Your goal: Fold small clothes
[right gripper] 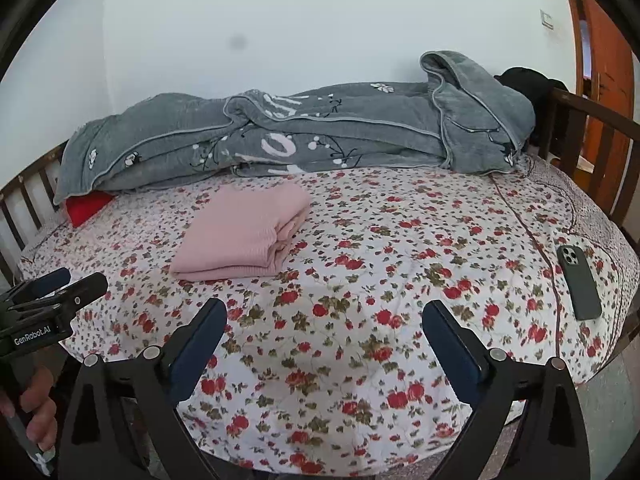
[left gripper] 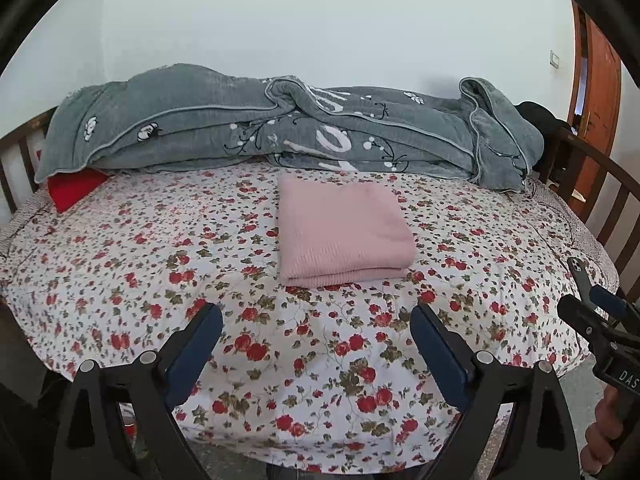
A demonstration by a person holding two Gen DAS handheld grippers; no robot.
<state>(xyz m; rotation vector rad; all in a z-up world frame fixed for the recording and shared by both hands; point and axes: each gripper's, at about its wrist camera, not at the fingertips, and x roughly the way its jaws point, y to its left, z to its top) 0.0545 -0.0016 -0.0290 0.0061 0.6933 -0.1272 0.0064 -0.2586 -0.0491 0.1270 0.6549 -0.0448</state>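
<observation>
Two grippers, left gripper (left gripper: 316, 344) and right gripper (right gripper: 324, 340), hang with jaws apart, holding nothing. Pink garment (left gripper: 344, 232) lies folded mid-bed on the floral sheet (left gripper: 320, 380), far of both. We judge folding complete; any tidying should press edges lightly.

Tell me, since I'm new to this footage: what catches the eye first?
The folded pink garment lies alone mid-bed on the floral sheet. Behind it, a rumpled grey blanket is heaped along the wall. A dark phone rests near the bed's right edge; both grippers hover open, holding nothing.
</observation>
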